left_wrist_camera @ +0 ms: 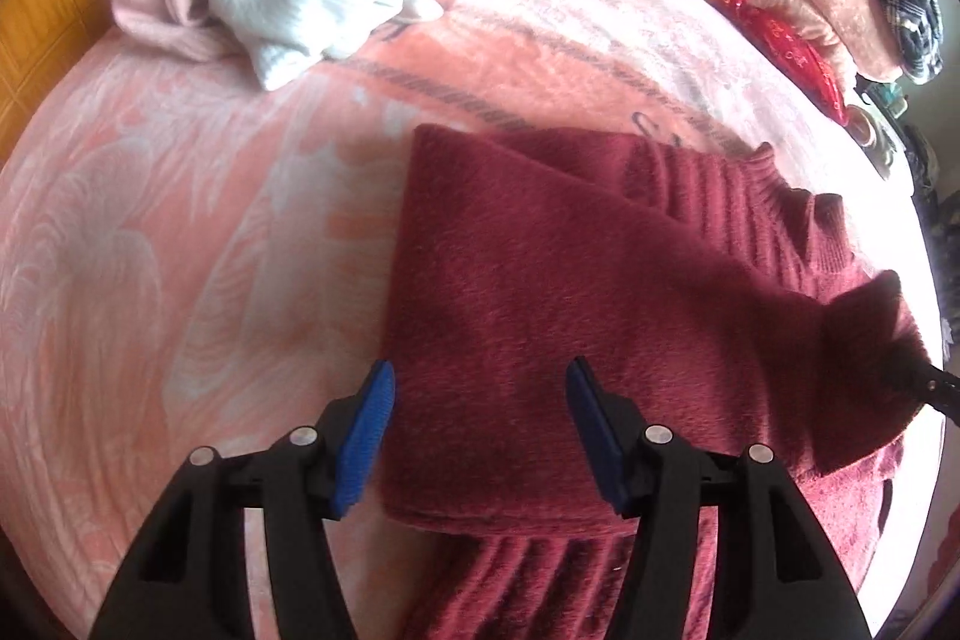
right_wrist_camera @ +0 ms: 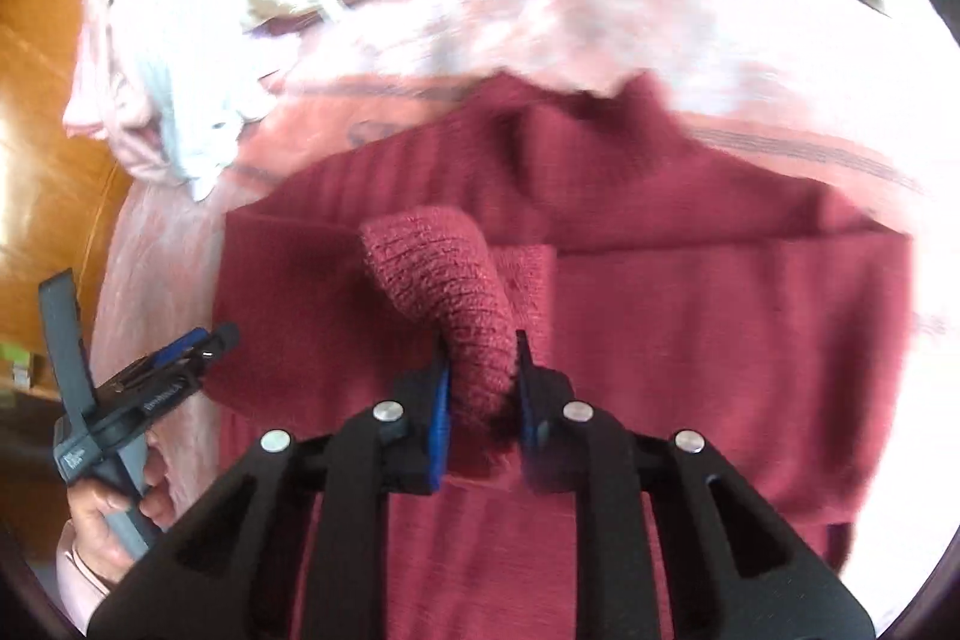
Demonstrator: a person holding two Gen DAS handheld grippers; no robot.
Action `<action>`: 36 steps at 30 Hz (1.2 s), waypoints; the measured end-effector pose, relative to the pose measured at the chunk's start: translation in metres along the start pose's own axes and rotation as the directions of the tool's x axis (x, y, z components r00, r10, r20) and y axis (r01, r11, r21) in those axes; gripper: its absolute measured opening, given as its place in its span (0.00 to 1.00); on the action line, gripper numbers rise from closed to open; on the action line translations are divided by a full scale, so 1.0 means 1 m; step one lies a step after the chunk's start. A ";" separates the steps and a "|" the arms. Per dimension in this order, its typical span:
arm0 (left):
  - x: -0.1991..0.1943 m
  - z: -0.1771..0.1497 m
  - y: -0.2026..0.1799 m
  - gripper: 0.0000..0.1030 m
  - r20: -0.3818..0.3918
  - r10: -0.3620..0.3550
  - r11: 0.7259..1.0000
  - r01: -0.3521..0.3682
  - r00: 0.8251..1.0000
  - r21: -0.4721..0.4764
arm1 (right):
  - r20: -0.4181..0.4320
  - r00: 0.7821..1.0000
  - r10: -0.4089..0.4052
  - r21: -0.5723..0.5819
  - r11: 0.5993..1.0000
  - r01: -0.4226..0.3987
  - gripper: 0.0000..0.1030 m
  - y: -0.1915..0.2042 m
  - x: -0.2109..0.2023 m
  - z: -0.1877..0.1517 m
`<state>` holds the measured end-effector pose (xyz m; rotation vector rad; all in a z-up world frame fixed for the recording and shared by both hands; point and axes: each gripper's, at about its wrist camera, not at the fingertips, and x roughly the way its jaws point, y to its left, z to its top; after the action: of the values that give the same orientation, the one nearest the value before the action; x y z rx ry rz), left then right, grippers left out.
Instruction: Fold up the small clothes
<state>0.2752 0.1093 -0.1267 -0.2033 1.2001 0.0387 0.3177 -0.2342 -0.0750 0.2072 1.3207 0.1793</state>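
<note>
While the dark red sweater lies partly folded on the pink blanket, the right gripper has its jaws pinching a sleeve cuff. The left gripper hangs over the sweater's folded edge, jaws spread and holding nothing.

Your right gripper is clamped on a ribbed cuff of the dark red sweater, the knit bunched between the blue pads and curling up toward the lens. Beneath it the sweater lies spread on the pink blanket. At the left edge your left hand grips the left gripper, its tip at the sweater's side edge. A heap of white and pale pink clothes sits at the upper left, blurred.
</note>
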 end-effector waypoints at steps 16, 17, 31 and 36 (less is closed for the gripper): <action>0.010 0.004 -0.058 0.65 0.034 0.043 0.997 -0.045 0.998 0.070 | -0.058 0.994 0.088 0.098 0.992 -0.082 0.50 -0.086 0.010 -0.019; 0.011 0.004 -0.060 0.65 0.033 0.044 0.996 -0.047 0.998 0.075 | -0.083 0.994 0.077 0.083 0.994 -0.070 0.49 -0.080 0.017 -0.017; 0.005 0.007 -0.058 0.71 0.038 0.011 0.994 -0.015 0.999 0.109 | 0.029 0.996 -0.087 0.000 0.996 0.087 0.05 -0.083 -0.043 -0.011; 0.018 0.003 -0.069 0.72 0.024 0.066 0.984 -0.069 0.998 0.164 | -0.075 0.987 -0.140 0.068 0.987 0.145 0.05 -0.114 -0.006 -0.018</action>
<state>0.2936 0.0405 -0.1330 -0.0173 1.1857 0.0009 0.3006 -0.3454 -0.1023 0.1687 1.4078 0.0167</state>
